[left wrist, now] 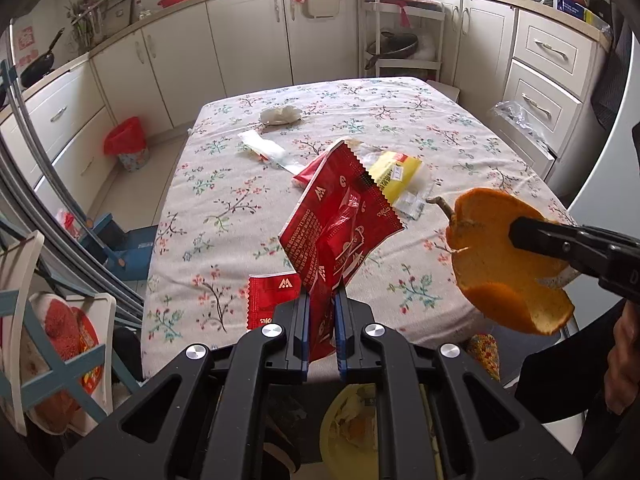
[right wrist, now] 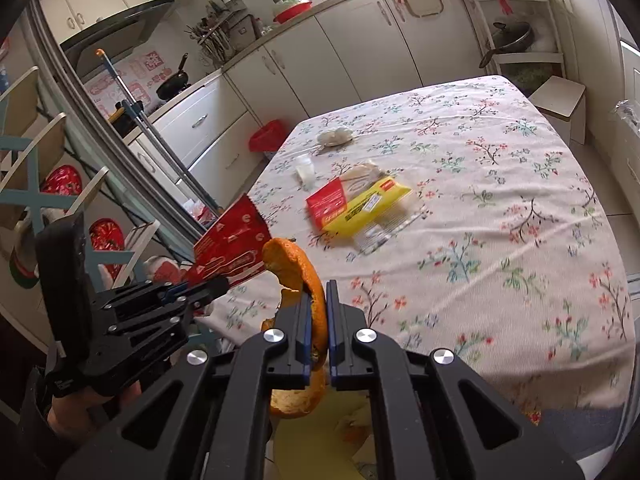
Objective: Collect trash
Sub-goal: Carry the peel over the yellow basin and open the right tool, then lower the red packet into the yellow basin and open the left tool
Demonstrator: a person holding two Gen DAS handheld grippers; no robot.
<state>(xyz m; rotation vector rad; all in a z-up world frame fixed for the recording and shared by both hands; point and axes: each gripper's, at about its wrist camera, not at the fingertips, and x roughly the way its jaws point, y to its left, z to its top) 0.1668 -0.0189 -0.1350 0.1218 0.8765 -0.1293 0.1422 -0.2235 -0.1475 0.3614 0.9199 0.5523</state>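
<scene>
Both tools hang over the yellow bin just below the near edge of the tabletop. The left tool is clamped on a red wrapper; the right tool pinches an orange peel. Releasing well means centring each piece above the bin before parting the fingers. Beyond the bin lie perhaps five more scraps: one small red packet, a yellow wrapper, a white wrapper, a crumpled tissue, and a part-hidden red piece.

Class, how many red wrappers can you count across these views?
3. One red wrapper is pinched in the left claw; a second lies flat at the table's near edge; a third lies mid-table beside the yellow packet. Others may be hidden.
</scene>
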